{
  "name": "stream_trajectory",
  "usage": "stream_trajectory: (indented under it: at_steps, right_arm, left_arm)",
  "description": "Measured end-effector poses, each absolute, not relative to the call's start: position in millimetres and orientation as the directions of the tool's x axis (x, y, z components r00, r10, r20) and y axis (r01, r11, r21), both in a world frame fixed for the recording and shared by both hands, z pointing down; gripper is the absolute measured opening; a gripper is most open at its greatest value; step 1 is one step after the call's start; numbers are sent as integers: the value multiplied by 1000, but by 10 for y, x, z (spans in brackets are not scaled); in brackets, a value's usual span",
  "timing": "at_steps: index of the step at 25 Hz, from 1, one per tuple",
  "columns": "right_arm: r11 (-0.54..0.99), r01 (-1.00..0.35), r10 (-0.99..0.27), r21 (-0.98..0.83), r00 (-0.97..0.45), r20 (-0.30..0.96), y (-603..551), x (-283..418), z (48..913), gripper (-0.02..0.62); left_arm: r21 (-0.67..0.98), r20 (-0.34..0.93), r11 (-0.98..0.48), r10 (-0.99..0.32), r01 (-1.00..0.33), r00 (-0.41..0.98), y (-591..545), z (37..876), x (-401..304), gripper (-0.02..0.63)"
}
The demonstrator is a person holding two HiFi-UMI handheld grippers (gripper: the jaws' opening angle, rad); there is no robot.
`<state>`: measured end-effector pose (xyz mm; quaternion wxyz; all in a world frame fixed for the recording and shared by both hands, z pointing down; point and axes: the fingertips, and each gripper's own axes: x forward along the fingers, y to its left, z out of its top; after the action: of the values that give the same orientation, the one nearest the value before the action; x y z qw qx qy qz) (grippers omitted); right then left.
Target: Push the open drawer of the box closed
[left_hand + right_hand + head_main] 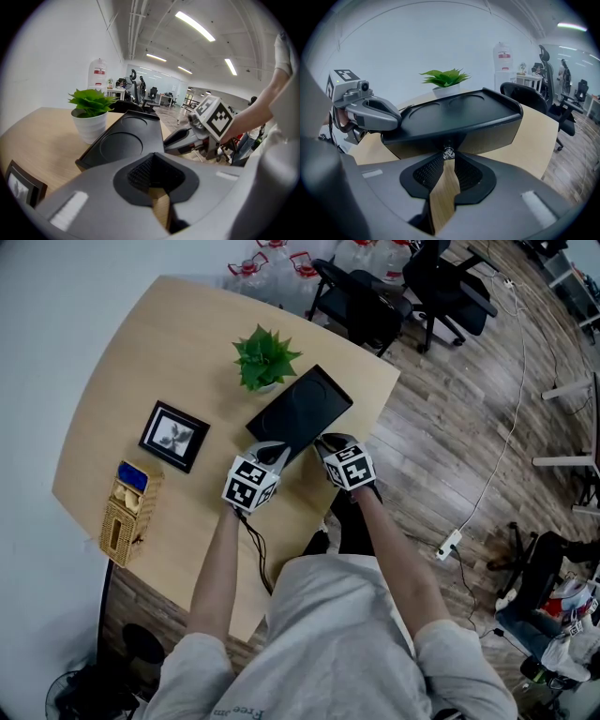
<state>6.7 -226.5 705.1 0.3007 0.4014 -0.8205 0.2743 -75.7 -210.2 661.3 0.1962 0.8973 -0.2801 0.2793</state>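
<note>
A black box with a tray-like lid lies near the table's right edge. In the right gripper view its drawer front sits about flush under the lid, with a small metal knob in the middle. My right gripper is against that front, its fingertips closed onto the knob. In the head view the right gripper meets the box's near end. My left gripper is shut with nothing in it, resting at the box's near left corner.
A potted green plant stands just behind the box. A framed photo and a wicker tissue box lie to the left. Office chairs stand past the table's far edge.
</note>
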Motion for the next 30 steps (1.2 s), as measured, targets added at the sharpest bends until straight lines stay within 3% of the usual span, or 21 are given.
stream_trajectory:
  at_steps: [30]
  right_arm:
    - [505,-833,-504,-225,-496,707,-2069,273,6973,71]
  left_arm:
    - [174,636,-725,-433,-666,638,-2115,6640,-776,53]
